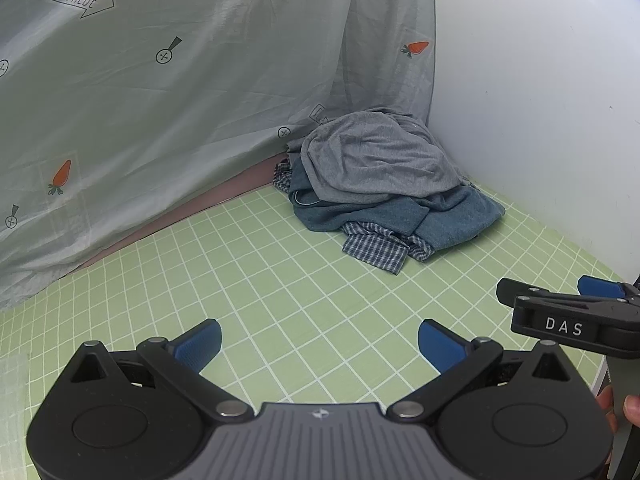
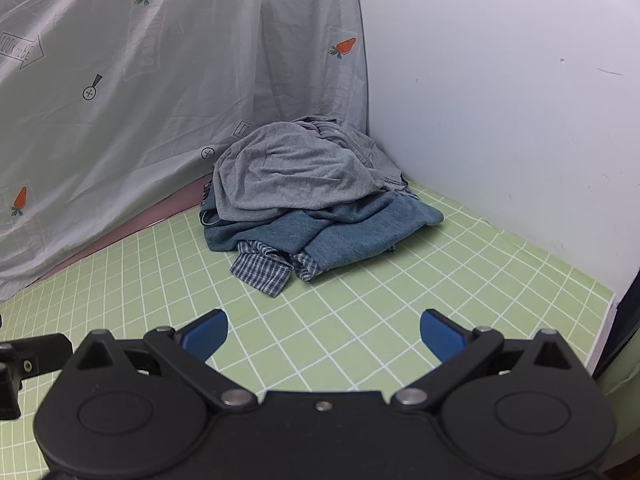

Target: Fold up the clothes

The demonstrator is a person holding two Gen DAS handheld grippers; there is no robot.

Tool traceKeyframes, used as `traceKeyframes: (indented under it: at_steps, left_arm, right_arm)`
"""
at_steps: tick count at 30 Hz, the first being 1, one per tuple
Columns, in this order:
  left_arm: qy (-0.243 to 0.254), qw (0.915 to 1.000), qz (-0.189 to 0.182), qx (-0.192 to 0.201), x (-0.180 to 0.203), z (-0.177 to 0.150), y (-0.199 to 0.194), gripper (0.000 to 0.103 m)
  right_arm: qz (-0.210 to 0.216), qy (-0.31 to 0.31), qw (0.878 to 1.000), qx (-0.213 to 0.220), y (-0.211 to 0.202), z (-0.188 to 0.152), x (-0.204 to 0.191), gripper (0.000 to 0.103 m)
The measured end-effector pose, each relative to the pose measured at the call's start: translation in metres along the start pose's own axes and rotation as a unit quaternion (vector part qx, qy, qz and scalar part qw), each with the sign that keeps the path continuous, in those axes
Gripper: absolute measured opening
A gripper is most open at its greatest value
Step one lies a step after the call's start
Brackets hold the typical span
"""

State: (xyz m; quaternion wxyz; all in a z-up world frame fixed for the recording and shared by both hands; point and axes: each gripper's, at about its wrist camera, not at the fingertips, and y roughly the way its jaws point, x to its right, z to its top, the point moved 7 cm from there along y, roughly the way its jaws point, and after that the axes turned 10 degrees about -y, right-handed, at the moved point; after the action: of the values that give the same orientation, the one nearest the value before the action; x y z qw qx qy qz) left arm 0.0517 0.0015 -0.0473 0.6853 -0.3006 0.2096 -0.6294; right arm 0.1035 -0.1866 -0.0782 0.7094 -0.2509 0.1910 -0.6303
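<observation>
Both claws are held low and level over the green checked counter, side by side and aimed at the far corner. The left claw and the right claw are spread wide, with nothing gripped or touched. The clothes pile is heaped in that corner against the carrot-print sheet, well apart from both.
</observation>
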Motion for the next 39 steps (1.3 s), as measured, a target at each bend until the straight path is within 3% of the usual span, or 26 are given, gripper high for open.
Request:
traceKeyframes:
  at_steps: [39]
  left_arm:
    - [-0.004, 1.0000, 0.004, 0.005, -0.0064, 0.0025, -0.0016, 0.103]
  right_arm:
    - [0.004, 0.004, 1.000, 0.001, -0.0023, 0.0026, -0.0041, 0.103]
